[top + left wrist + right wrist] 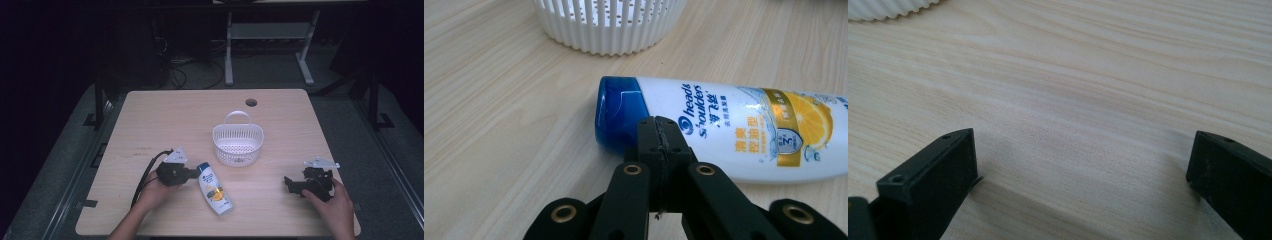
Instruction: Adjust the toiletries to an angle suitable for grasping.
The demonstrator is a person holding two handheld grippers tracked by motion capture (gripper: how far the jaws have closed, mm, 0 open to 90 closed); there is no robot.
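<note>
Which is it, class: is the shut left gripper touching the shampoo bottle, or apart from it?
Cannot tell. In the left gripper view the left gripper overlaps the shampoo bottle, hiding any gap.

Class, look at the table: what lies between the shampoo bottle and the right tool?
Nothing. In the high view, the stretch of table between the shampoo bottle and the right tool is bare wood; the white basket stands farther back, off that line.

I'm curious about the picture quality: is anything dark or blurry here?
High view: the table is lit but the room behind is nearly black. Left gripper view: the shampoo bottle label reads sharp, the basket slightly soft. Right gripper view: the near jaws are blurred, the wood grain clearer.
</note>
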